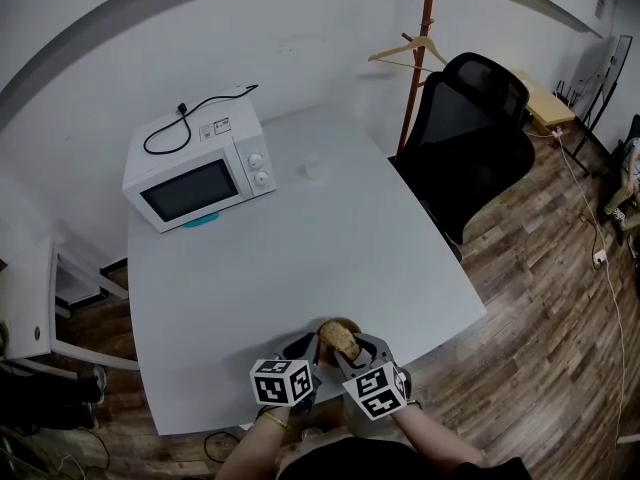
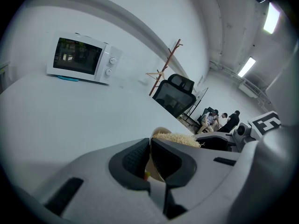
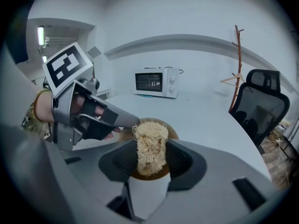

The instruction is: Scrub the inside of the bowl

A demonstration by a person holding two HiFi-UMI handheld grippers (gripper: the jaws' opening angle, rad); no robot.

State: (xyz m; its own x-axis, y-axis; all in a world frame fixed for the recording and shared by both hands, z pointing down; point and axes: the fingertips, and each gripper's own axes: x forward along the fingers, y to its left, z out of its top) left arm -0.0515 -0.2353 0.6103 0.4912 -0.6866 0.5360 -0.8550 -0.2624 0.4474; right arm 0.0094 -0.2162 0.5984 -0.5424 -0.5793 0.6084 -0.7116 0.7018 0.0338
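The left gripper (image 2: 149, 161) clamps the bowl (image 3: 174, 132) by its rim, at the near edge of the table (image 1: 300, 248); the right gripper (image 3: 150, 162) pinches the scrubber (image 3: 150, 139) in it; hard strokes could slip the thin rim grip, tipping the bowl off.

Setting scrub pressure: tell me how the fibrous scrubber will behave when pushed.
The scrubber looks like loose, airy tangled fibres: probably squashy, not stiff, and light for its bulk. Held low by the right hand-held gripper, its free end may bend.
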